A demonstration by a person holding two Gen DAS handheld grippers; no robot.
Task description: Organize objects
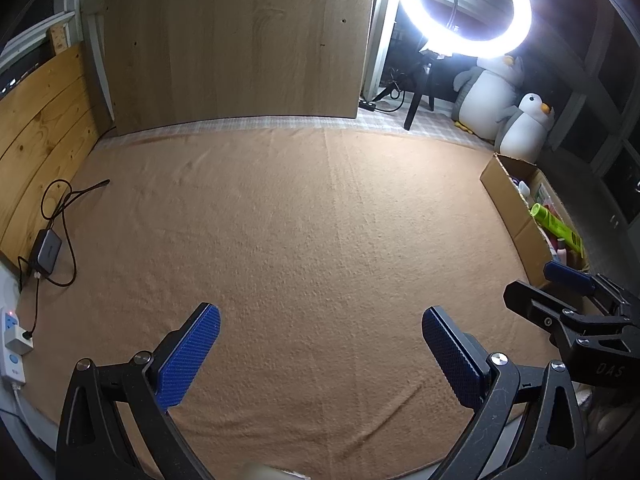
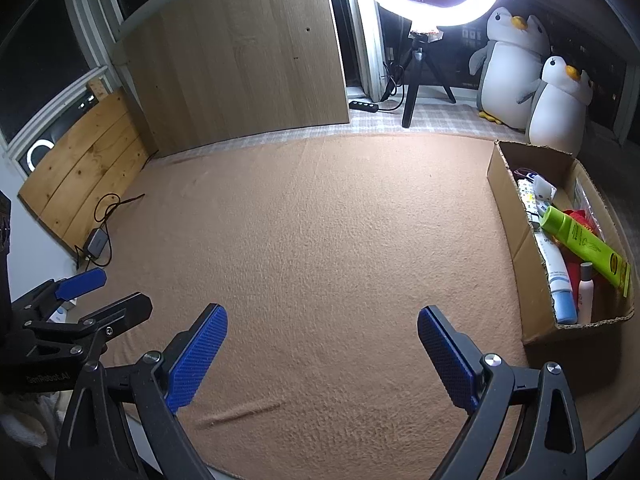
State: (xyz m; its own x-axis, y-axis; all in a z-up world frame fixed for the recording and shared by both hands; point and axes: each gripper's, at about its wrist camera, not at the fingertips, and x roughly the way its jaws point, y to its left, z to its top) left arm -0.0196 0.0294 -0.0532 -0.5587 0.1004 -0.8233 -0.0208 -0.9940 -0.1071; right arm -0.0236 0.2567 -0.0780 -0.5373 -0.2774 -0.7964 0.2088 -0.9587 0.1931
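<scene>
**Right wrist view: both tongs spread wide over bare blanket**

Right gripper (image 2: 322,344) and left gripper (image 1: 320,344) hang empty, jaws apart, above the tan blanket (image 2: 320,220). A cardboard box (image 2: 516,216) on the blanket's right edge holds the green tube (image 2: 580,240) and bottles. Cables (image 1: 60,216) lie along the left edge.

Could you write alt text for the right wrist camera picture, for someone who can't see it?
An open right gripper with blue pads hovers over a bare tan blanket. At right, a cardboard box holds a green tube and other toiletries. Behind stand two plush penguins and a glowing ring light; the left gripper shows at lower left.
</scene>
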